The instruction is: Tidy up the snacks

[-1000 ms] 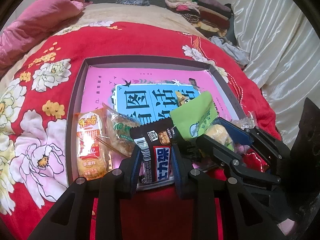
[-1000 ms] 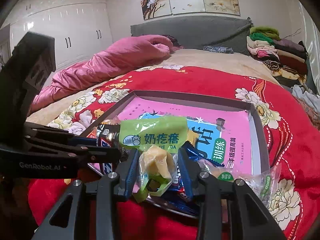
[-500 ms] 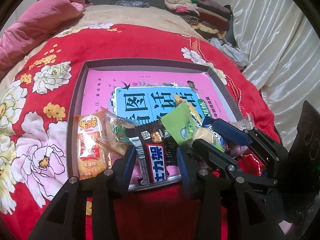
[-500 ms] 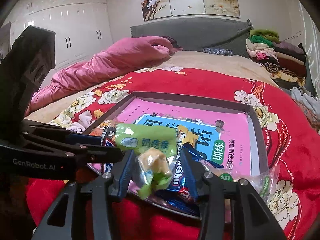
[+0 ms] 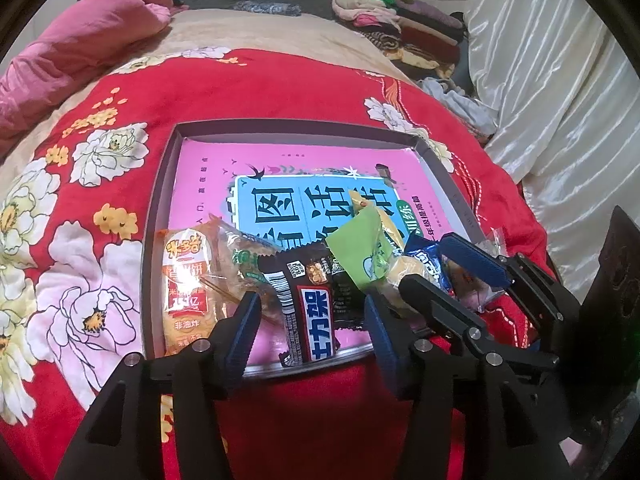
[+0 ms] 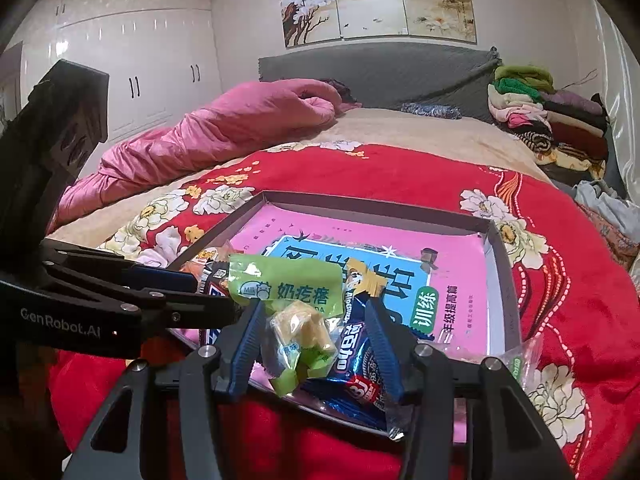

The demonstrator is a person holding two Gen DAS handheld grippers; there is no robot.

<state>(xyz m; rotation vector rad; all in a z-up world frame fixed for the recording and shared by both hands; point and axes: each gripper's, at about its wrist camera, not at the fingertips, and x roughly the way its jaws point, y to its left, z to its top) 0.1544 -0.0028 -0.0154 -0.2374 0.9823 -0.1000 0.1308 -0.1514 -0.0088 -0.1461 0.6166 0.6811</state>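
A grey tray with a pink book in it lies on the red flowered quilt. Snacks crowd its near edge. A dark chocolate bar lies flat between the fingers of my left gripper, whose jaws are opening, with gaps on both sides of the bar. A green packet holding a yellow snack rests on a blue packet between the fingers of my right gripper. Those jaws are opening too, and the pads do not press on it.
An orange rice-cracker packet and a clear packet lie at the tray's left front. Another clear packet sits at the right front corner. A pink duvet, stacked clothes and a white curtain border the bed.
Both grippers' jaws have spread. The chocolate bar has left the left pads and lies on the tray's front edge. The green packet has sunk onto the blue one.
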